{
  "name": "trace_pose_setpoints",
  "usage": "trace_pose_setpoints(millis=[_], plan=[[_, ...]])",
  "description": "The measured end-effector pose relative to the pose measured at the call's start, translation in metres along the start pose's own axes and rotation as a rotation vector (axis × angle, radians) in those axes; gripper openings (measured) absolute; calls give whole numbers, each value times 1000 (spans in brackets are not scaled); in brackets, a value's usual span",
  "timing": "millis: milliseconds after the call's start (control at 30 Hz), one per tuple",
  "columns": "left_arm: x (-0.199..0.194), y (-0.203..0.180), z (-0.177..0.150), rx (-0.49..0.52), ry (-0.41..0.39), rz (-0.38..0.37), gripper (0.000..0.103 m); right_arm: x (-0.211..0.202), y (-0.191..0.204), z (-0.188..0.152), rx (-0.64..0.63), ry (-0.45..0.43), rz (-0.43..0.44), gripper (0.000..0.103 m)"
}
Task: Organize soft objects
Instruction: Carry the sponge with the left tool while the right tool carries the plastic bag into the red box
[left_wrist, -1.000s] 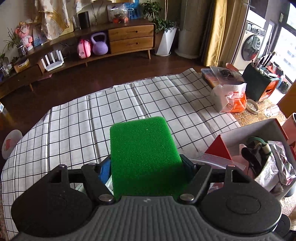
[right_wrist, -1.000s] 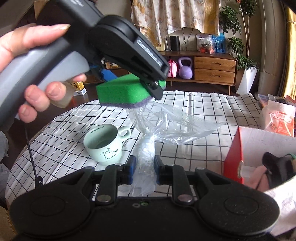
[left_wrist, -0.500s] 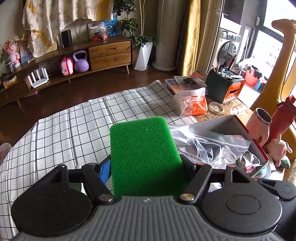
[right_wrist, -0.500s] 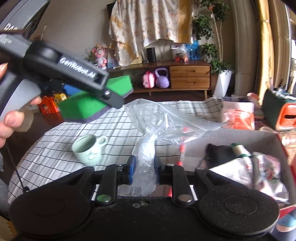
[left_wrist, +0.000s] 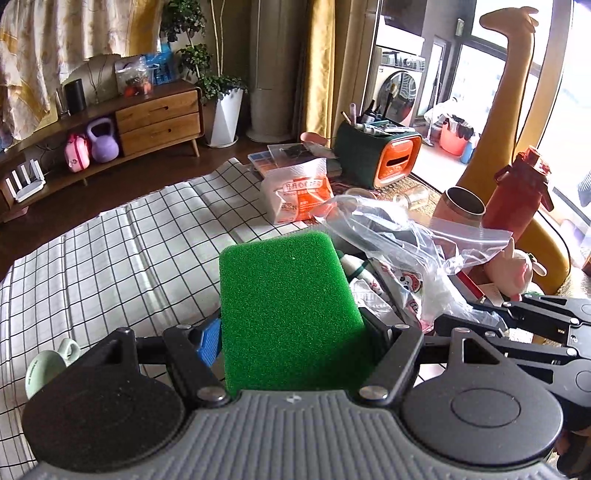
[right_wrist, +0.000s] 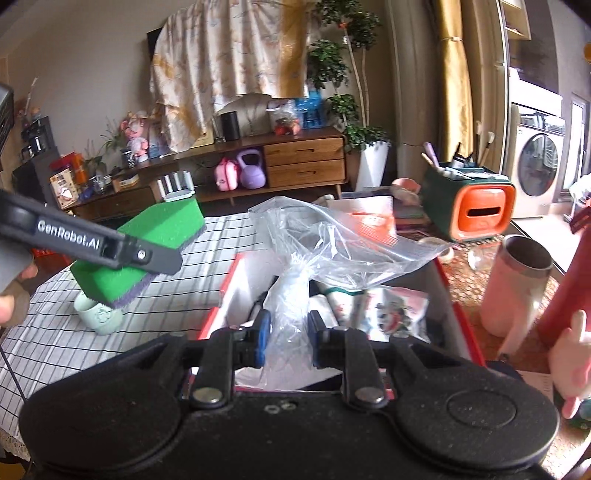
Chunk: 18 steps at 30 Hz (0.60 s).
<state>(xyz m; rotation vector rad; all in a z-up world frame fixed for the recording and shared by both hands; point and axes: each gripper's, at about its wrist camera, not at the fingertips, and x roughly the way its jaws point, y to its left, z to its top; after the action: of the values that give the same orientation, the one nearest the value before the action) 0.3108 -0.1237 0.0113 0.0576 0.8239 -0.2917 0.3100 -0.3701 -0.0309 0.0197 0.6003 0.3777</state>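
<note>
A green sponge (left_wrist: 288, 314) with a purple underside (right_wrist: 162, 236) fills the jaws of my left gripper (left_wrist: 291, 338), which is shut on its sides. It hangs in the air at the left edge of a red box (right_wrist: 227, 280) with white inner walls. My right gripper (right_wrist: 289, 343) is shut on the bunched neck of a clear plastic bag (right_wrist: 332, 240). The bag's open end spreads above the box. In the left wrist view the bag (left_wrist: 406, 236) floats just right of the sponge. The box holds printed packets and dark items, partly hidden by the bag.
A mint mug (right_wrist: 98, 317) stands on the checked tablecloth (left_wrist: 110, 266) under the sponge. Right of the box are a pink tumbler (right_wrist: 517, 284), a red bottle (left_wrist: 517, 199) and a pink plush toy (left_wrist: 513, 273). Behind it sit a tissue pack (left_wrist: 299, 195) and an orange-green organiser (right_wrist: 476, 206).
Both grippers have swung to the right, from over the tablecloth and mug to above the red box. Each keeps its hold, the left on the sponge and the right on the bag.
</note>
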Motion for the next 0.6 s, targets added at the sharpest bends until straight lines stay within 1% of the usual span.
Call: trace_pose_setpoints(millis=[133, 267, 467, 600], plan=[[24, -18, -6, 12, 33, -19, 73, 2, -21, -2, 12, 6, -33, 20], [47, -32, -11, 30, 50, -33, 73, 14, -39, -7, 29, 34, -53, 20], [77, -43, -17, 39, 66, -21, 73, 35, -56, -14, 57, 70, -80, 20], [91, -45, -17, 59, 45, 9, 73, 50, -61, -14, 59, 93, -84, 20]])
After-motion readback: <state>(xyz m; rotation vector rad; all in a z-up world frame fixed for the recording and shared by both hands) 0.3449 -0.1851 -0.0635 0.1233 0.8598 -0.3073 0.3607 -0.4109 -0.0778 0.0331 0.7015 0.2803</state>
